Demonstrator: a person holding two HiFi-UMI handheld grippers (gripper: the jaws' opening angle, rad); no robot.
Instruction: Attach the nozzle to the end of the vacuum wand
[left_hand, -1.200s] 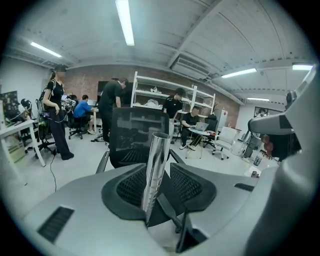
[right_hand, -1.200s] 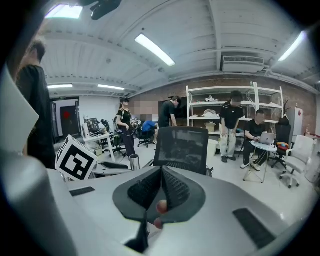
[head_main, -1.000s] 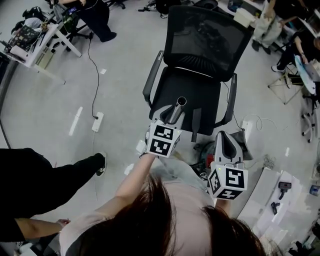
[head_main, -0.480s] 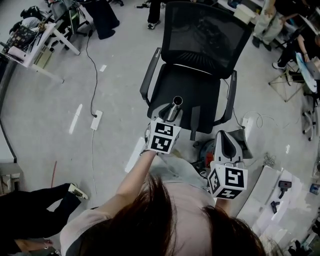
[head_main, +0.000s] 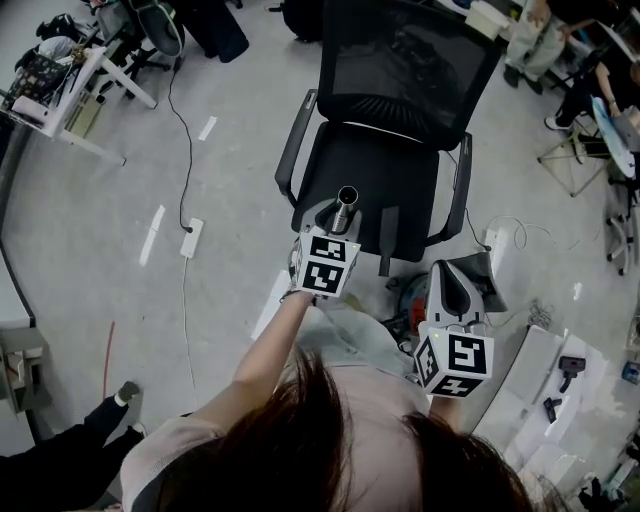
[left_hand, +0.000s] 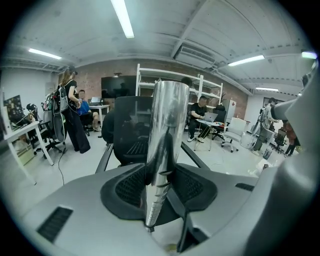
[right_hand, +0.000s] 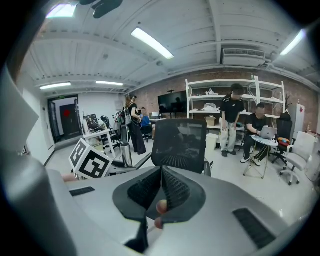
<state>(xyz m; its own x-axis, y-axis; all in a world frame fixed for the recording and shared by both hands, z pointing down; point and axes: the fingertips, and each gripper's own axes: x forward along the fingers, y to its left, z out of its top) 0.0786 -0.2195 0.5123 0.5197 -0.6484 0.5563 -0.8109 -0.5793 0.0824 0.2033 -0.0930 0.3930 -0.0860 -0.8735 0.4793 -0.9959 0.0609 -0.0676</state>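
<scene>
My left gripper is shut on the silver vacuum wand, a metal tube. Its open end points up and away over the front of the black chair seat. In the left gripper view the wand runs straight out between the closed jaws of the left gripper. My right gripper hangs lower right, apart from the wand. Its jaws are pressed together with nothing between them, as the right gripper view shows. That view also catches the wand and the left gripper's marker cube. No nozzle can be made out in any view.
A black mesh office chair stands right ahead. On the floor lie a power strip with its cable at left, and dark equipment beside the right gripper. White sheets with small tools lie at lower right. People and desks are further off.
The person in dark clothes at lower left has walked almost out of view. My left gripper and the wand have shifted slightly left across the chair seat. The right gripper has hardly moved.
</scene>
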